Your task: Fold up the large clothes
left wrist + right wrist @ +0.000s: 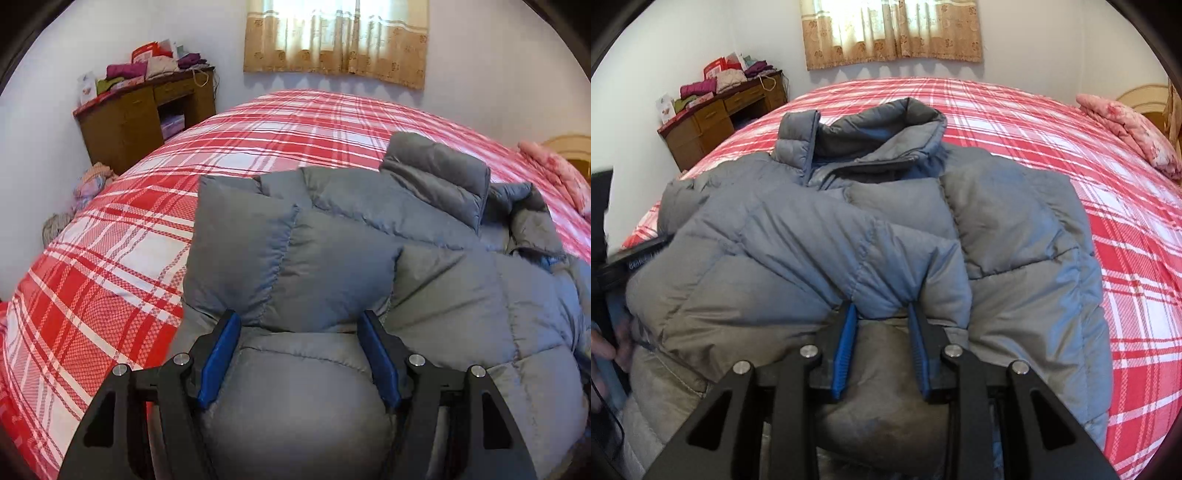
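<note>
A wooden desk [144,118] is standing at far left as the left gripper [299,321], fingers wide apart, is pinching a puffy fold of the grey down jacket [849,229] lying on the red plaid bed [1071,147]; the right gripper [882,310], narrower, is clamping another fold.

Left gripper [299,325] fingertips are buried in the grey puffer jacket [369,258]; grip cannot be confirmed. Right gripper [882,310] fingertips likewise sink under a fold. Jacket hem is cut off by both lower edges.
</note>
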### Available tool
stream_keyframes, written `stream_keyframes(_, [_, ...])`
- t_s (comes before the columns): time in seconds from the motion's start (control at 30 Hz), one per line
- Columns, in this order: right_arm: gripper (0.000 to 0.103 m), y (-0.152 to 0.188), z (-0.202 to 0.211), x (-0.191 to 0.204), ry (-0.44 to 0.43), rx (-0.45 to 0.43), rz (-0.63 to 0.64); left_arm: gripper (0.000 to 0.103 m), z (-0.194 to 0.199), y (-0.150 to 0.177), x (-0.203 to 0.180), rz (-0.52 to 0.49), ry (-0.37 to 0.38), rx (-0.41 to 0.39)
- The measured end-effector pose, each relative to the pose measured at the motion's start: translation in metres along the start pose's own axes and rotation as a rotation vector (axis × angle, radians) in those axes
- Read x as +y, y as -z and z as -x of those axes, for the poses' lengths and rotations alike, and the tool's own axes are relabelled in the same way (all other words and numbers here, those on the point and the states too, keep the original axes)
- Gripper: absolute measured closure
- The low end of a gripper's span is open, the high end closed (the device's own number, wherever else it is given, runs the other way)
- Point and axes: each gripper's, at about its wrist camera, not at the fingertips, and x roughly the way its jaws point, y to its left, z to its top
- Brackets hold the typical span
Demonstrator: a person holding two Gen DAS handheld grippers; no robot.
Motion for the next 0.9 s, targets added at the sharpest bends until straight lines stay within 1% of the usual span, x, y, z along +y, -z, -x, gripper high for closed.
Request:
stream_keyframes(0.03, [0.072, -0.001, -0.001, -0.001, -0.001, 0.0, 0.0, 0.035, -0.001, 0.0, -0.002, -0.008, -0.008, 0.006])
stream_keyframes(0.1, [0.072, -0.002, -0.002, 0.001, 0.012, 0.003, 0.01, 0.035, -0.004, 0.001, -0.009, -0.049, -0.05, 0.012])
stream_keyframes(0.2, [0.071, -0.002, -0.003, 0.008, 0.052, 0.01, 0.042, 0.034, -0.006, 0.001, -0.017, -0.084, -0.09, 0.016])
stream_keyframes(0.3, [0.071, -0.005, -0.001, 0.009, 0.066, 0.042, 0.068, 0.034, -0.005, 0.001, -0.014, -0.081, -0.088, 0.016])
stream_keyframes(0.37, [0.069, -0.009, 0.006, 0.009, 0.093, 0.067, 0.077, 0.034, -0.007, 0.002, -0.014, -0.084, -0.093, 0.015])
stream_keyframes(0.43, [0.068, -0.012, 0.025, 0.008, 0.104, 0.04, 0.052, 0.034, -0.006, 0.003, -0.016, -0.089, -0.1, 0.014])
stream_keyframes(0.5, [0.062, -0.01, 0.036, 0.007, 0.119, 0.005, 0.046, 0.034, -0.006, 0.003, -0.015, -0.086, -0.097, 0.014])
stream_keyframes(0.53, [0.058, -0.005, 0.034, 0.007, 0.143, 0.018, 0.062, 0.034, -0.006, 0.004, -0.018, -0.085, -0.096, 0.014])
stream_keyframes(0.57, [0.057, -0.001, 0.029, 0.007, 0.155, 0.043, 0.075, 0.034, -0.006, 0.004, -0.018, -0.084, -0.094, 0.014])
stream_keyframes(0.6, [0.057, 0.006, 0.021, 0.004, 0.153, 0.067, 0.084, 0.034, -0.005, 0.004, -0.018, -0.084, -0.093, 0.012])
stream_keyframes(0.67, [0.048, 0.013, 0.016, -0.005, 0.149, 0.074, 0.066, 0.034, -0.006, 0.003, -0.017, -0.084, -0.093, 0.012])
stream_keyframes(0.7, [0.047, 0.013, 0.014, -0.01, 0.129, 0.081, 0.04, 0.034, -0.007, 0.003, -0.017, -0.083, -0.093, 0.012])
stream_keyframes(0.8, [0.045, 0.002, 0.013, -0.017, 0.102, 0.142, -0.001, 0.034, -0.007, 0.003, -0.017, -0.082, -0.092, 0.013])
stream_keyframes(0.83, [0.045, -0.006, 0.015, -0.02, 0.094, 0.176, -0.019, 0.034, -0.007, 0.003, -0.017, -0.081, -0.092, 0.013])
stream_keyframes(0.9, [0.045, -0.021, 0.021, -0.024, 0.076, 0.194, -0.06, 0.034, -0.007, 0.003, -0.017, -0.078, -0.089, 0.012])
